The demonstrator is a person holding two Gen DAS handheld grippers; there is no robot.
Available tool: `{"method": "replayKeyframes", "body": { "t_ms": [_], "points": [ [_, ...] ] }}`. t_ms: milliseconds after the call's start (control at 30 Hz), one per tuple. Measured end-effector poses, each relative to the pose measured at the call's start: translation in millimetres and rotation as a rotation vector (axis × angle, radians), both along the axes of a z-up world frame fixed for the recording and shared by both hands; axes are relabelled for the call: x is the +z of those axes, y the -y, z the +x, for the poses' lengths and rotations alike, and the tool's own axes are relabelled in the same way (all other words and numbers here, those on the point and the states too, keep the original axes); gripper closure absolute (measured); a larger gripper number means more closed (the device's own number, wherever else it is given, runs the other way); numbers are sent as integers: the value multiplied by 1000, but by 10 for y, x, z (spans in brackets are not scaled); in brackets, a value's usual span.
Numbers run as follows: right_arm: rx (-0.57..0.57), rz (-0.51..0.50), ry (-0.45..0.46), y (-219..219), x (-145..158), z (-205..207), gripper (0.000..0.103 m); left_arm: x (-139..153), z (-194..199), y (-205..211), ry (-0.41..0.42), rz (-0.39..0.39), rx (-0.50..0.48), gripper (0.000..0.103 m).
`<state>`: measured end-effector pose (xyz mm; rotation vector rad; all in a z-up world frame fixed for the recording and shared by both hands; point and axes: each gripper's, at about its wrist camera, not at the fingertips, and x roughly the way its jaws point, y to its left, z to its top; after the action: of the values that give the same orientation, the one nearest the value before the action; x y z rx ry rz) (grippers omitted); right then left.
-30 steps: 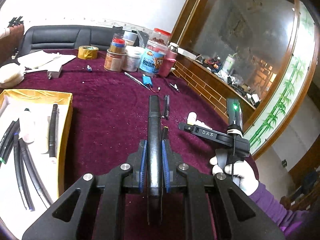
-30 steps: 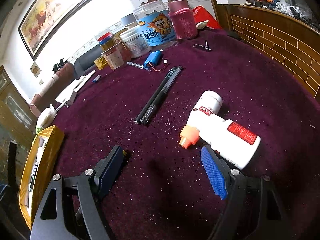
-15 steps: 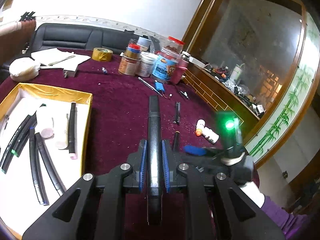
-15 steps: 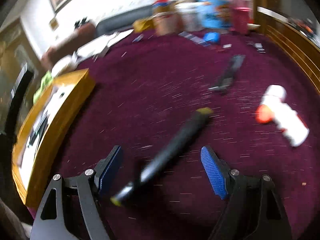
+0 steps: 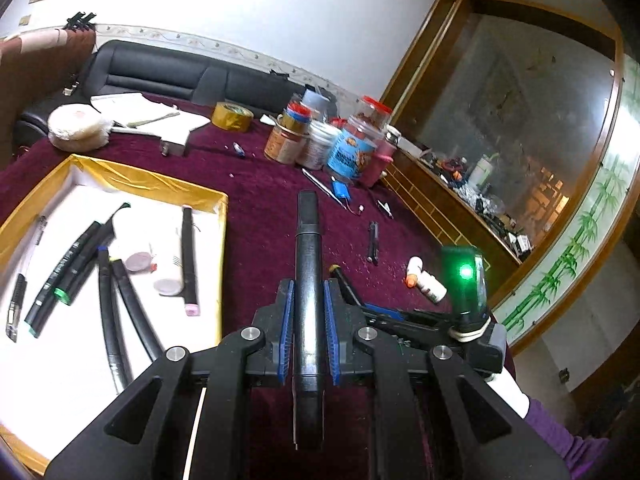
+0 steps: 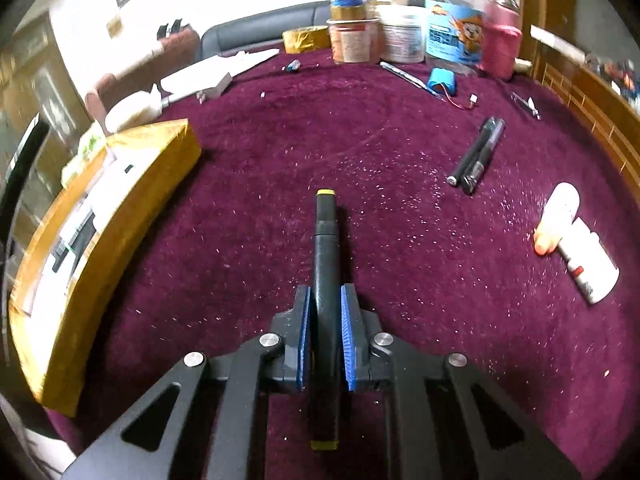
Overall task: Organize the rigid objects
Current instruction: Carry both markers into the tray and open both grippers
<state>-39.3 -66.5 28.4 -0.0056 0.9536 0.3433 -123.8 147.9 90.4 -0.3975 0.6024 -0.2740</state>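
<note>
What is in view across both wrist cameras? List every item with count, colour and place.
box: one, gold rim, left on cloth, holding pens and markers
two pens: black, side by side, mid cloth
white bottle: one, orange cap, right
blue battery pack: one, near jars
jars: several, mixed colours, far edge
tape roll: one, gold, far edge
black marker: one, in left gripper, shut
yellow-tipped marker: one, black, in right gripper, fingers just closed on it
</note>
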Motion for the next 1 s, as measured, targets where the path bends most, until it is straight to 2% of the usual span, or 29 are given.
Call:
{"method": "replayKeyframes", "body": {
  "t_ms": [133,333,433,633,767,867,1000],
  "points": [
    [4,106,15,131,156,-86,90,46,-54,-165,18,-1,40,91],
    [38,182,32,97,361,-104,90,-5,-67,-536,-6,-18,128,91],
    [69,227,15,-6,416,-88,90,-25,-70,-697,-26,16,183,91],
    [137,260,-24,-320,411,-85,90,-180,124,-1194,-164,115,287,91],
    [155,272,-31,-440,406,-105,90,-337,460,-1447,-275,154,296,91],
    [158,277,-28,-478,412,-128,90,-491,722,-1519,-346,155,272,91],
    [152,282,-40,-476,406,-145,90,-649,997,-1571,-409,173,262,90]
  ]
}}
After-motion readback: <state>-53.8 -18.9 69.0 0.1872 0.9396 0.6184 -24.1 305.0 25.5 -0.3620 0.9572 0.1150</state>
